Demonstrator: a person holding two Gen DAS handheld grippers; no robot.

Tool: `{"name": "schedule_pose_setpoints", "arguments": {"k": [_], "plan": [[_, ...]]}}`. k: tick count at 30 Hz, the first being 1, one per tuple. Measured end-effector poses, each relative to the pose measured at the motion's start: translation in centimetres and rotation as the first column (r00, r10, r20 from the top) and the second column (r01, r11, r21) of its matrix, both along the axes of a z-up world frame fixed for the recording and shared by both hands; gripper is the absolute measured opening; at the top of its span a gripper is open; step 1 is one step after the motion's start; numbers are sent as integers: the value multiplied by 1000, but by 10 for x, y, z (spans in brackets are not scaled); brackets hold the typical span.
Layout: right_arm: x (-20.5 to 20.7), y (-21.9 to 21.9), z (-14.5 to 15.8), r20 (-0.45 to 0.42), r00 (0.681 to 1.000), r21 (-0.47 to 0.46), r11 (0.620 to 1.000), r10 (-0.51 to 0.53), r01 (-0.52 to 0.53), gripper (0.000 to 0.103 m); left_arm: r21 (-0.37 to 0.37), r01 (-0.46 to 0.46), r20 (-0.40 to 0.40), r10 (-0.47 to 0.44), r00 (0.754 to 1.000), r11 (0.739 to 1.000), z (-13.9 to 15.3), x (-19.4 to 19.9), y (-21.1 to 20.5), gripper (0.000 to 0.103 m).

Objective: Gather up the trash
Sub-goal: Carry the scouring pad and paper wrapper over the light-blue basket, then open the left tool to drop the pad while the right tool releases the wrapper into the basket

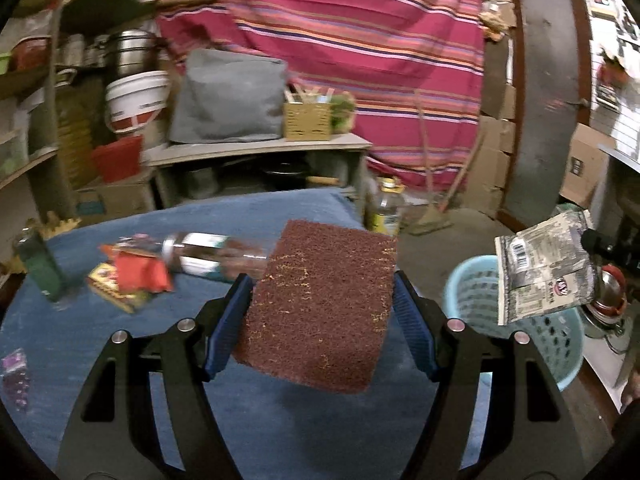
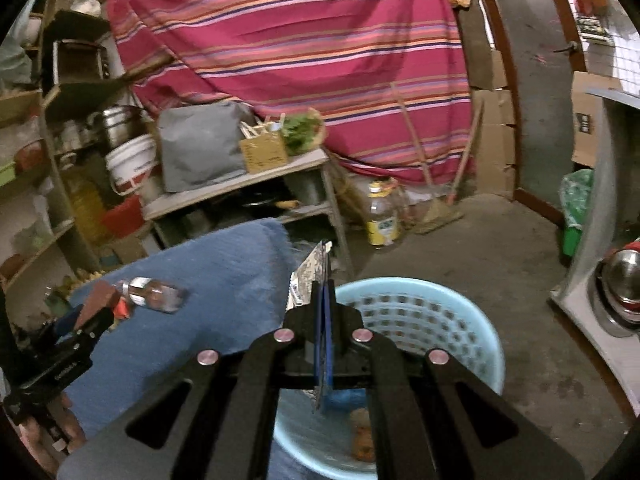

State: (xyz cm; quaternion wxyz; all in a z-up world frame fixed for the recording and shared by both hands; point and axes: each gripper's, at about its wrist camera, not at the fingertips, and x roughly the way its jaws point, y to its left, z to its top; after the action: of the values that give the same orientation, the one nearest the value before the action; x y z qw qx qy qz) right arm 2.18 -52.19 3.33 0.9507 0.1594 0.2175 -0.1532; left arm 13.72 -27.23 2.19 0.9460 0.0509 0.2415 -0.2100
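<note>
Scouring pad (image 1: 320,312) | between left tongs (image 1: 322,292) | above blue table (image 1: 80,320)

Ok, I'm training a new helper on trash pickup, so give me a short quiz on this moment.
1. True or false: the left gripper is clamped on a brown scrub pad.
2. What does the right gripper hold? A) a printed wrapper B) a bottle C) nothing
3. Fill in: the light blue ____ stands on the floor beside the table with the blue cloth.

Key:
1. True.
2. A, the wrapper.
3. Basket.
</note>
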Motion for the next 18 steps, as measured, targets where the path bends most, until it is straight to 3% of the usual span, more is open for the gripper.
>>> {"name": "schedule_pose_setpoints", "arguments": {"k": [8,18], "plan": [[-10,-38,-19,-89,994,-49,997,-67,63,1,23,87,-35,-87,996,996,-20,-8,-60,69],[-15,-81,-40,-135,984,11,993,-117,120,1,48,203,-89,-199,976,978,-42,-9,-134,69]]}}
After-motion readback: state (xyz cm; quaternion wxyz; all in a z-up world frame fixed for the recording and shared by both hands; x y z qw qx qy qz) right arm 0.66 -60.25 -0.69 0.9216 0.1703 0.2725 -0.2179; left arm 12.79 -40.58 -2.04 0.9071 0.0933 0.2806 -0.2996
